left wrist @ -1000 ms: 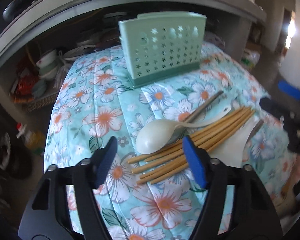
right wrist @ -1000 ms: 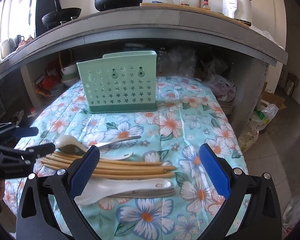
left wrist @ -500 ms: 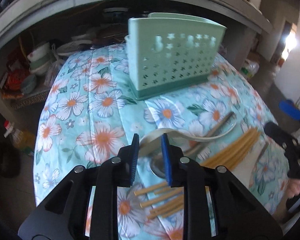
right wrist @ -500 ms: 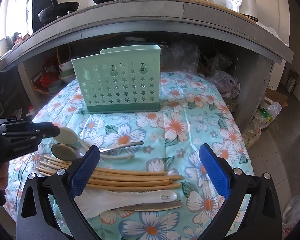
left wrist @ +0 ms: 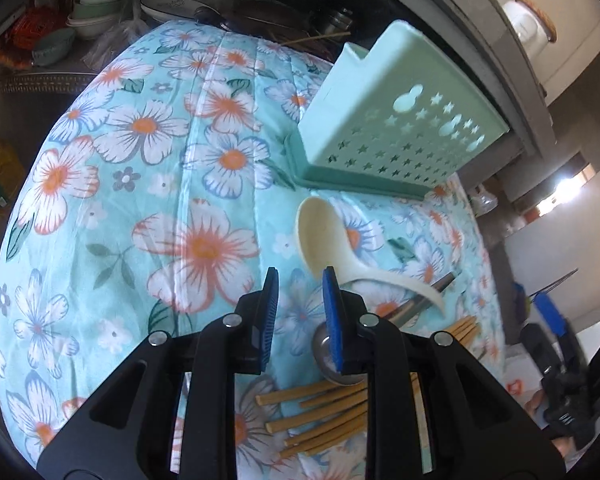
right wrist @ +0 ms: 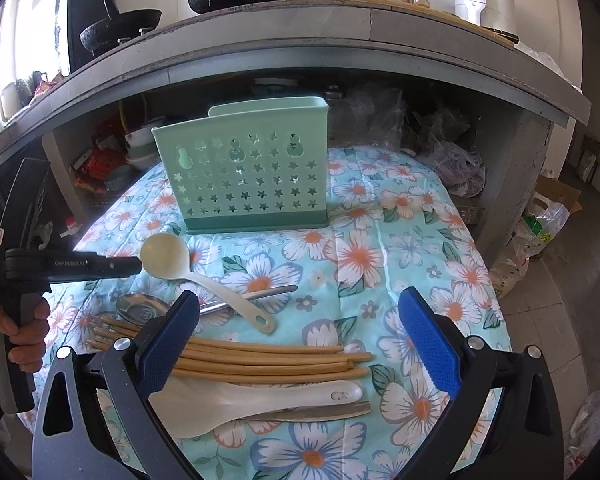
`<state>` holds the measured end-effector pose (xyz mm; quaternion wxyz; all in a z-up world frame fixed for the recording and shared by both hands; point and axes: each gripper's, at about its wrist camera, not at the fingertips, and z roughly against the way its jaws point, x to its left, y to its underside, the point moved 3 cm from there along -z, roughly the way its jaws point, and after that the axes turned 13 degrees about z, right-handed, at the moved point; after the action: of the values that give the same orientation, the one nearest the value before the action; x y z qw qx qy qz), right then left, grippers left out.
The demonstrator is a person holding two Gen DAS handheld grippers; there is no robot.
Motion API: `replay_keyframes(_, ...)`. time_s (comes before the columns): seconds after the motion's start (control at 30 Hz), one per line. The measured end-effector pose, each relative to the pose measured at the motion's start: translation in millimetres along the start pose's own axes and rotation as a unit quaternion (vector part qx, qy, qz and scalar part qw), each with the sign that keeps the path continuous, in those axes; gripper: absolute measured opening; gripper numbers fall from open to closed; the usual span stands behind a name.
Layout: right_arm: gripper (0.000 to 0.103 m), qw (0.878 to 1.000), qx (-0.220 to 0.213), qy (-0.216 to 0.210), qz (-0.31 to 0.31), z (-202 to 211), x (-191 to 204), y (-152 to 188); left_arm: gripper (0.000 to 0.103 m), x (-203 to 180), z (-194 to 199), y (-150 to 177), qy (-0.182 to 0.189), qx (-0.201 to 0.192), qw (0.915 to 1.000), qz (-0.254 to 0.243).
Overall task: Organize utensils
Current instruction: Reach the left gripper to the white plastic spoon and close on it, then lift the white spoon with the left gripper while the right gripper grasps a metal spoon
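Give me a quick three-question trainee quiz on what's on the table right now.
1. True or false: the green utensil holder stands upright on the floral cloth.
2. Which utensil is closest to the tips of the left gripper? A) cream spoon B) rice paddle C) chopsticks
3. Is the right gripper open or shut?

Key
1. True.
2. A. The fingers have just been closing beside the spoon's bowl. The left wrist view shows only cloth in the gap between them.
3. Open, with its fingers wide apart and holding nothing.
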<state>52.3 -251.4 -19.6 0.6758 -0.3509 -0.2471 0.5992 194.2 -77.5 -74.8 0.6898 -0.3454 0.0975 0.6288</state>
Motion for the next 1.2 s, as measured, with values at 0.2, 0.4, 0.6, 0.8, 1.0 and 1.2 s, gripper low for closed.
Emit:
replay_keyframes(0.2,0.097,1.000,-0.005,-0.013,-0.008,9.1,-0.3,0.8,0.021,-0.3,-7.1,-17.7,0.005,0.014,0.9994,0.033)
replay_keyframes(0.4,0.097,0.999,-0.013,-0.026,-0.014,19.4,-4.5,3.3,0.021,5.4,-38.2,-29.2,-0.022,0.078,0.9957,0.044)
replay_keyframes(0.6,0.097,0.999,-0.021,-0.041,-0.021,28.9,-9.3,7.1,0.005,3.4,-42.7,-32.4,-0.031,0.059,0.9962,0.057)
replay_keyframes(0.8,0.088,0.998,-0.023,-0.065,-0.008,32.8,-4.4,4.5,0.003,3.8,-29.7,-29.9,-0.020,0.020,0.9963,0.081)
replay_keyframes(1.0,0.068,0.989,-0.017,-0.138,0.042,19.2,32.0,-9.5,0.003,16.4,25.1,-28.5,-0.018,-0.075,0.9919,0.101)
replay_keyframes(1.2,0.045,0.974,0.022,-0.191,0.117,-17.8,88.4,-20.9,0.003,40.5,65.2,-31.1,-0.039,-0.144,0.9812,0.123)
